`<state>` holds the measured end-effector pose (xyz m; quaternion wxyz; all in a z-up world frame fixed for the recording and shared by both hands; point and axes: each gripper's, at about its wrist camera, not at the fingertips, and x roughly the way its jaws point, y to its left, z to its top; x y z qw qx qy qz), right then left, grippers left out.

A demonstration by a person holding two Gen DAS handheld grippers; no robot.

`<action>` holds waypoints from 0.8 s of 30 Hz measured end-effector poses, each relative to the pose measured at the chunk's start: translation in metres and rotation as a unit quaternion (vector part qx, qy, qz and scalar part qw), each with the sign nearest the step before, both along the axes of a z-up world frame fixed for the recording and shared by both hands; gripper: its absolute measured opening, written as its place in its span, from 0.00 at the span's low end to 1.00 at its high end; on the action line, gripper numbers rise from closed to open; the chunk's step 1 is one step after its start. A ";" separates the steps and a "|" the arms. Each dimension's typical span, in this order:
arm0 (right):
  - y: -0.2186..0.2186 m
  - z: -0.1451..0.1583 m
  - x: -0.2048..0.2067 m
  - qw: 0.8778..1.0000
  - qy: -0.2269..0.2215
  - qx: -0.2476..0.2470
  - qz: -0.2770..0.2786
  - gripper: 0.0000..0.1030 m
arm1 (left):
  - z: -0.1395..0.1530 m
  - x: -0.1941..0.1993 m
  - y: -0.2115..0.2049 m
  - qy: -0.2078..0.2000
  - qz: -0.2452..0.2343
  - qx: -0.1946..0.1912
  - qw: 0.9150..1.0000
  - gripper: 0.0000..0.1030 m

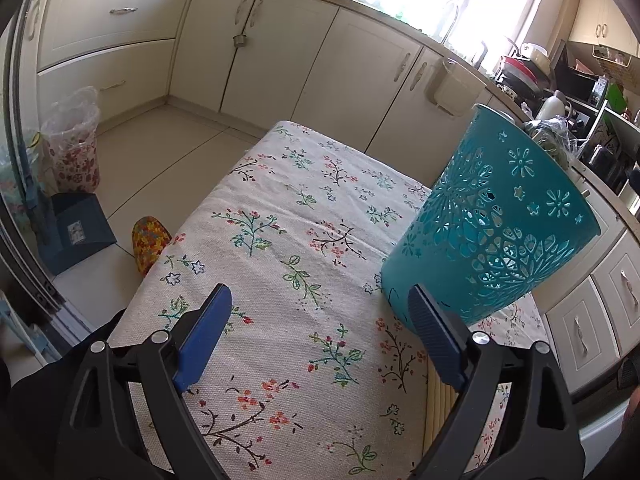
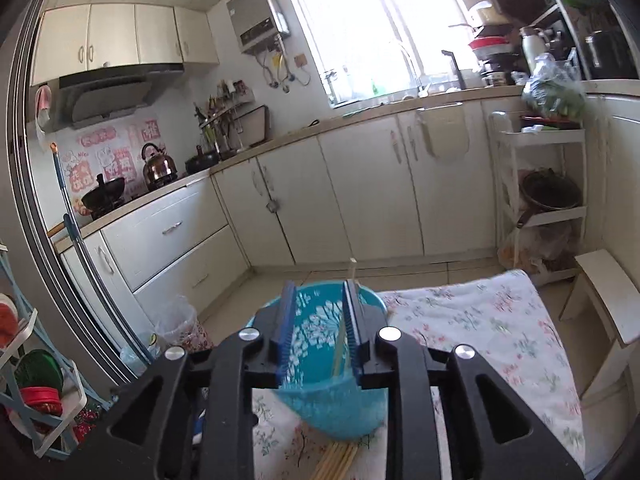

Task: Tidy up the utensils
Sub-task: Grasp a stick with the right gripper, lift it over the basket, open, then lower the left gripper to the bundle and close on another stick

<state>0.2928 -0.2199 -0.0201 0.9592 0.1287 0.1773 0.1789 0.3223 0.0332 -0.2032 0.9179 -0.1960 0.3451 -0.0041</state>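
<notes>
A teal cut-out plastic basket [image 1: 500, 224] stands on the floral tablecloth [image 1: 280, 220], to the right of my left gripper [image 1: 320, 292]. That gripper hangs wide open over the cloth with nothing between its blue pads. In the right wrist view my right gripper [image 2: 319, 286] hovers over the mouth of the basket [image 2: 332, 404], jaws a little apart. One pale chopstick [image 2: 352, 268] stands upright in the basket, leaning along the right pad, and the left pad is clear of it. A bundle of chopsticks [image 2: 336, 460] lies on the cloth below the basket.
Cream kitchen cabinets [image 1: 280, 52] run behind the table. A floral bin lined with a plastic bag [image 1: 72, 148] and a blue dustpan [image 1: 76, 232] sit on the floor at left. A white stool [image 2: 608, 292] and a shelf rack [image 2: 540, 200] stand to the right.
</notes>
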 end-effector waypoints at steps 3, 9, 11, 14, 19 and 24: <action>0.006 -0.044 -0.026 0.998 0.062 -0.025 -0.003 0.28 | 0.000 -0.001 0.001 -0.001 -0.001 0.001 1.000 0.83; 0.025 -0.134 -0.003 0.975 0.219 -0.046 0.012 0.18 | -0.001 0.000 0.001 0.001 0.000 0.000 1.000 0.84; 0.029 -0.142 0.004 0.971 0.233 -0.048 0.013 0.16 | -0.001 0.000 0.001 0.002 0.001 -0.002 1.000 0.84; 0.038 -0.147 0.011 0.968 0.242 -0.068 0.014 0.16 | -0.002 0.000 0.000 0.002 -0.001 -0.001 1.000 0.84; 0.048 -0.157 0.013 0.963 0.251 -0.095 0.015 0.14 | -0.003 0.000 0.001 0.002 -0.001 -0.003 1.000 0.84; 0.057 -0.156 0.010 0.960 0.237 -0.148 0.024 0.10 | -0.003 -0.001 0.001 0.002 -0.001 -0.003 1.000 0.84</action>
